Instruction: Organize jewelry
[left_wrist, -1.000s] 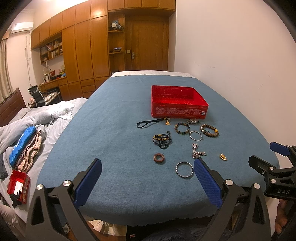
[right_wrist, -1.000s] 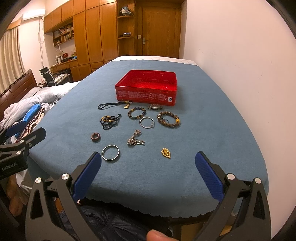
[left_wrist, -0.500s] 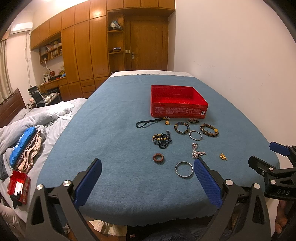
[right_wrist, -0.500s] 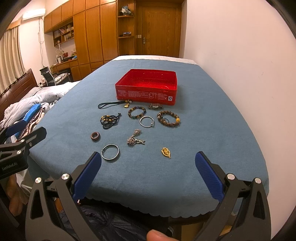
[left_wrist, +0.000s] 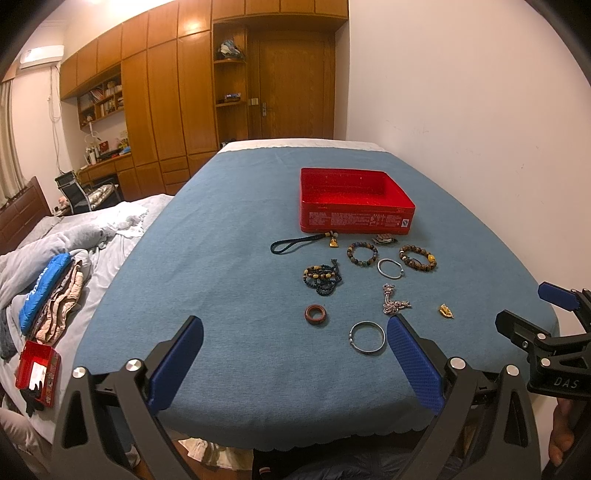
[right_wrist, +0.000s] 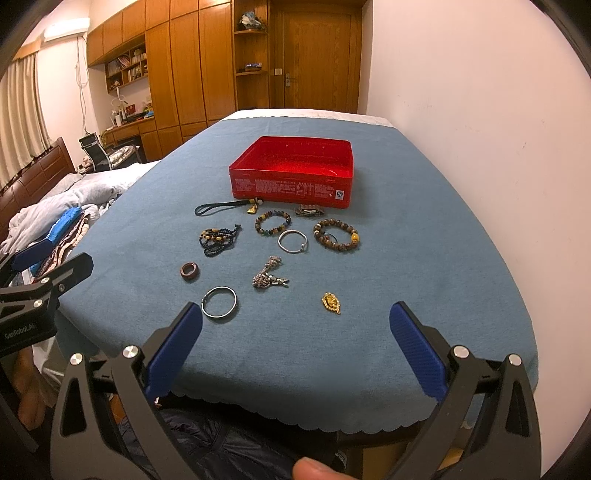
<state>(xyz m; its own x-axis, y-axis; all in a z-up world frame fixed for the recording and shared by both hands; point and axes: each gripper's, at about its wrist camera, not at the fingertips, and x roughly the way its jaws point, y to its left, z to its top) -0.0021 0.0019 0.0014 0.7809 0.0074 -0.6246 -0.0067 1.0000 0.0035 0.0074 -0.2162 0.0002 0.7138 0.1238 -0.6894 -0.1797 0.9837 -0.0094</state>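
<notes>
Both hand-held grippers hover at the near edge of the blue-cloth table (right_wrist: 369, 350), jaws spread wide, nothing held.

Left hand-held gripper (left_wrist: 293, 363): nearest piece is the plain silver bangle (left_wrist: 367, 337), just fwd and touching-close to its right pad in view, lying flat. The reddish-brown ring (left_wrist: 316, 314) sits fwd, roughly on centreline.

Right hand-held gripper (right_wrist: 295, 349): same bangle (right_wrist: 219, 301) lies fwd-left, just past its left pad; small gold pendant (right_wrist: 331, 303) fwd, slightly right of centre, long axis pointing roughly away from the gripper. Silver chain clump (right_wrist: 269, 277) beyond, approx centre.

Farther: bead bracelets, then the open red tin box (right_wrist: 291, 173), well apart, straight ahead of the right gripper and fwd-right of the left.

Judgement: bangle and ring suit the left; pendant suits the right, approach straight fwd, jaws closing across its narrow width.
</notes>
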